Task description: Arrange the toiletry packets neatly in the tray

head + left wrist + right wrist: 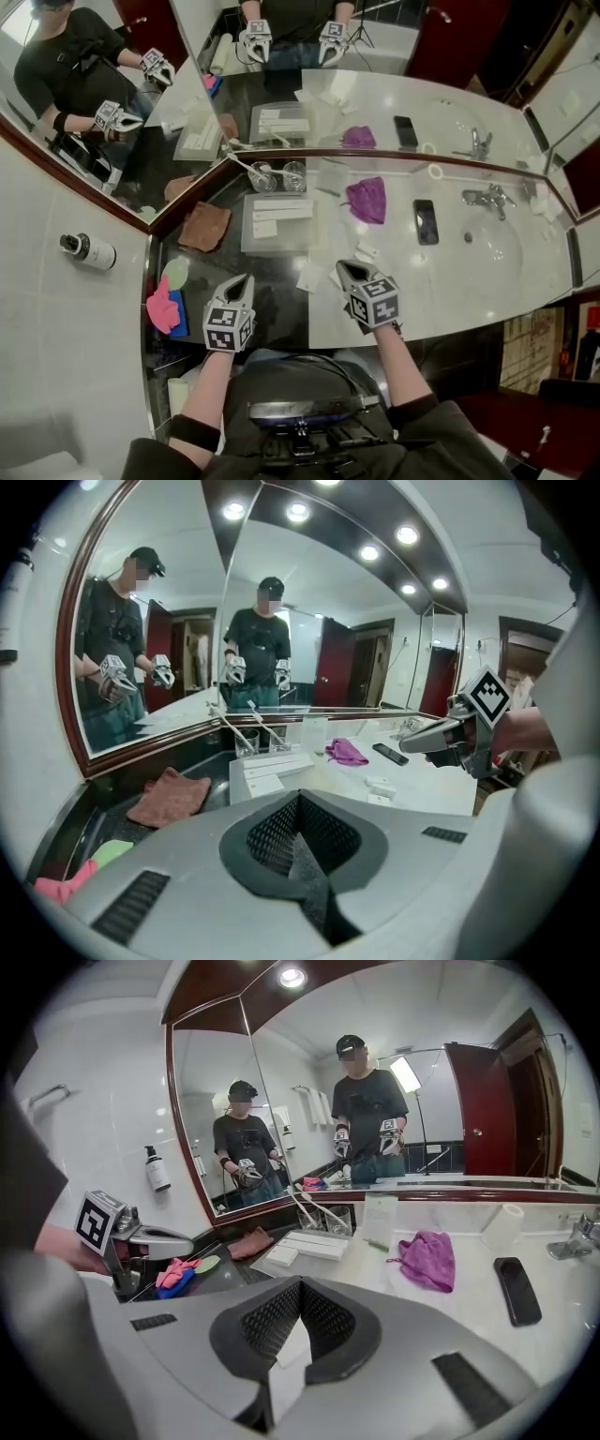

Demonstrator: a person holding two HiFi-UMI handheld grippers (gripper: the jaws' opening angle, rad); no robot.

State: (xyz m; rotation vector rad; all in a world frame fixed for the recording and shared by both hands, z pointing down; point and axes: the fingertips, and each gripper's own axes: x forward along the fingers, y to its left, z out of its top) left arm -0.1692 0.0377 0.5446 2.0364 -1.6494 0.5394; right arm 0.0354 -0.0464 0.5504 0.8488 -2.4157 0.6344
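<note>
The clear tray (pixel 251 246) lies on the counter below the mirror, with long white packets (pixel 281 210) in it; it also shows as the tray (pixel 239 782) and the tray (pixel 272 1265). Loose white packets (pixel 367 252) and a packet (pixel 309 277) lie on the pale counter in front of it. My right gripper (pixel 345 269) (pixel 298 1283) is shut on a white packet (pixel 286 1358) that shows between its jaws. My left gripper (pixel 246 281) (pixel 300 794) is shut with nothing in it, above the dark counter left of the right one.
A purple cloth (pixel 367 199), a black phone (pixel 426 221), the sink (pixel 502 267) and tap (pixel 487 199) lie to the right. Two glasses with toothbrushes (pixel 277 175) stand behind the tray. A brown cloth (pixel 204 227) and pink and blue cloths (pixel 165 309) lie left.
</note>
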